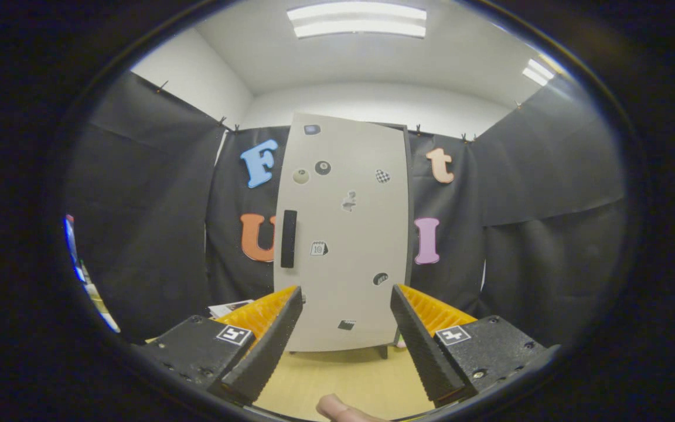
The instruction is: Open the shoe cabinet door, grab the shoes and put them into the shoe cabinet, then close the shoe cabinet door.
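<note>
The hand-held gripper [346,305] is spread wide, its two fingers [267,346] apart with nothing between them and touching nothing. Beyond them, well ahead, stands the shoe cabinet [343,234], a tall pale grey box set against the black cloth wall [138,205] of the booth. Its door [349,176] faces the fingers and looks shut or nearly so, with a thin dark edge showing along its right side. A dark upright handle [288,238] sits near the left edge of the door, about halfway up. Several small stickers [323,167] are scattered over the door, some round, some angular; they are too small to make out. The cabinet stands on short dark feet [383,351] on a light wooden floor [337,375], which runs from the cabinet back under the fingers. A fingertip [337,408] of the person pokes in low down between the two fingers, close to the camera. To the left, just behind the left finger, a flat white printed thing [229,307] lies low; I cannot tell what it is. A small pinkish thing [399,342] shows by the cabinet's right foot, mostly hidden by the right finger. Ceiling lights [358,20] glow above a white wall [372,105]
</note>
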A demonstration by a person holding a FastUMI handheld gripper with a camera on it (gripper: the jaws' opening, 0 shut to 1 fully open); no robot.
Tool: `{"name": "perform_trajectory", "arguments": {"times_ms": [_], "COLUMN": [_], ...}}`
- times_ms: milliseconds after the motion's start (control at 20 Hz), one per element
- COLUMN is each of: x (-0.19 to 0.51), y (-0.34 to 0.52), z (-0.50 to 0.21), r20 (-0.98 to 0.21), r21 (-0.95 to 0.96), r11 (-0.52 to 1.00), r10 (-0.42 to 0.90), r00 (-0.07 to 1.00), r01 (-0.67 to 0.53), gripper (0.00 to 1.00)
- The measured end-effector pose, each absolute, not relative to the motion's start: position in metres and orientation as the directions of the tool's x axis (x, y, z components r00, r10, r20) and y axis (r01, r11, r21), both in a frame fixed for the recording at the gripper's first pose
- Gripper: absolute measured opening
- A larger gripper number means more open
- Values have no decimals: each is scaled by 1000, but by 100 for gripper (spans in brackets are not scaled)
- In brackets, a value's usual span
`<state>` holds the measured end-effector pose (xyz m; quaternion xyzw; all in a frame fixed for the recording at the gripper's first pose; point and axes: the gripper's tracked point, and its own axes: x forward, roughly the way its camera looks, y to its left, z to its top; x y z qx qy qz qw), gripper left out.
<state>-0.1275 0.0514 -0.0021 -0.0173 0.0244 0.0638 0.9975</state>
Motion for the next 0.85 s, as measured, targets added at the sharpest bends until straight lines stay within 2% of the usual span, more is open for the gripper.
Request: {"name": "perform_trajectory", "arguments": {"times_ms": [850], "x": [-121], "y": [48], "z": [-19], "r20": [-75], "r21": [-3], "r11": [992], "r10": [126], "r00": [989], "r01": [-126], "gripper": [99]}}
